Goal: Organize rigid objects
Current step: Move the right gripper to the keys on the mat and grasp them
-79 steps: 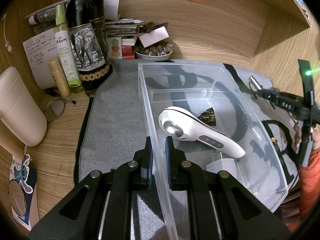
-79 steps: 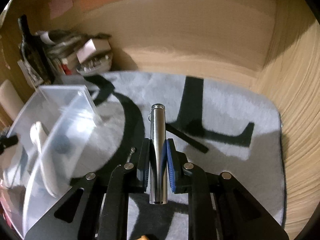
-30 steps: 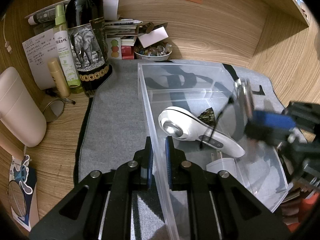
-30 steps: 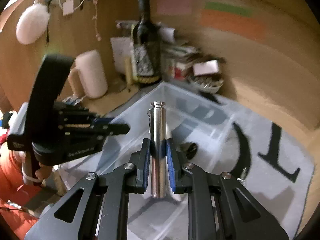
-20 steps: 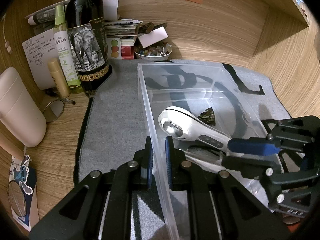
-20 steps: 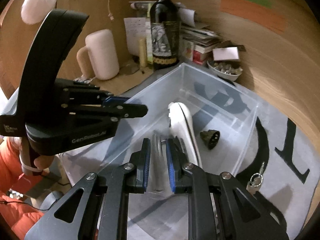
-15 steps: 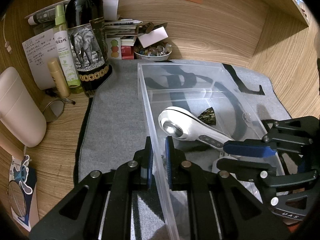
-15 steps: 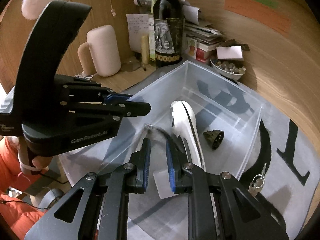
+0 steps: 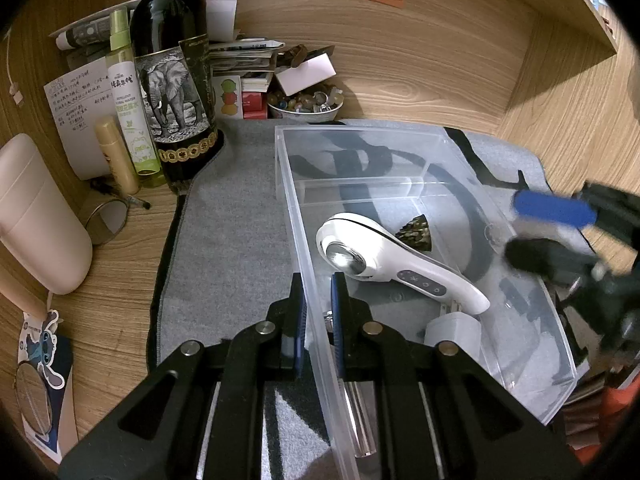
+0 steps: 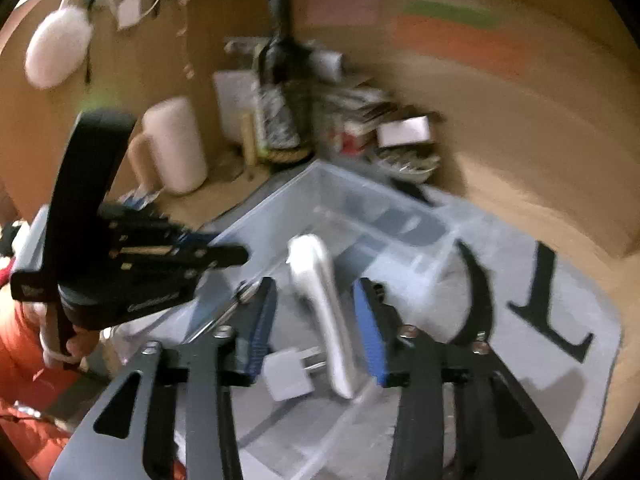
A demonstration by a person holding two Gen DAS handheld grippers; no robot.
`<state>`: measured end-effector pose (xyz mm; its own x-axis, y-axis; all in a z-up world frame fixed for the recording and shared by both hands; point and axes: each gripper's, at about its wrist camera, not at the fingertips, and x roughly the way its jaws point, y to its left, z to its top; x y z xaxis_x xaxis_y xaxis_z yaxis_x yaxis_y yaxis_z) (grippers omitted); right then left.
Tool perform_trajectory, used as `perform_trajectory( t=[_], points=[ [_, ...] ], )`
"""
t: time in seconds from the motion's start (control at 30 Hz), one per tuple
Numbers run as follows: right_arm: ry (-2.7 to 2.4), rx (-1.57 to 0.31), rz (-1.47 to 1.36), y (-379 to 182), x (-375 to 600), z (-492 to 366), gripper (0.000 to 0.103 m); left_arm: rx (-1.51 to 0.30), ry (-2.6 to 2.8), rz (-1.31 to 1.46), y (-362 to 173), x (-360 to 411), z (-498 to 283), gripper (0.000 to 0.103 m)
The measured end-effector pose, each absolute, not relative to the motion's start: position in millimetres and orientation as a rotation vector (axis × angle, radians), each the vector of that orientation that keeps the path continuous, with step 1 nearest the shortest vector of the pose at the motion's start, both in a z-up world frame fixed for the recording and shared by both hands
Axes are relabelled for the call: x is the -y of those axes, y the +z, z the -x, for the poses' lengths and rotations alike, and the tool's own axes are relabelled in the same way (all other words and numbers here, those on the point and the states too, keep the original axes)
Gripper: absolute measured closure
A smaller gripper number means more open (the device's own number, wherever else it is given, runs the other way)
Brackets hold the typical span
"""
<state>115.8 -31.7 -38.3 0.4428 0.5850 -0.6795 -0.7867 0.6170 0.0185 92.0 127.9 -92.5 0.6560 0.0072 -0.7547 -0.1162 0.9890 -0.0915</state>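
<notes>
Now that the right gripper [image 10: 316,322] has let go, fingers spread wide, the metal tube [image 9: 358,420] lies in the clear bin [image 9: 400,136] at 6 o'clock, while the left gripper [image 9: 318,320] still pinches the bin's wall, so one more item's sorted.

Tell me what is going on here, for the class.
A person with a gripper in each hand is sorting items into a clear plastic bin. The left gripper is shut on the bin's near wall, steadying it. The right gripper hangs open above the bin. Inside lie a metal cylinder, a white handheld device, a white plug adapter and a small dark cone.
</notes>
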Motion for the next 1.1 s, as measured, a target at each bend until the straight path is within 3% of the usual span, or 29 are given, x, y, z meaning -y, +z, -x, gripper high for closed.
perform_trajectory(
  t=[0.2, 0.47, 1.1],
  points=[
    [0.760, -0.645, 0.256, -18, 63, -131, 0.048, -0.853, 0.071, 0.135, -93, -128, -92, 0.092],
    [0.635, -0.663, 0.203, -21, 102, -156, 0.047, -0.853, 0.070, 0.136, -93, -128, -92, 0.092],
    [0.586, -0.999, 0.253, -128, 117, -187, 0.047, -0.852, 0.069, 0.134, -93, -129, -91, 0.092]
  ],
)
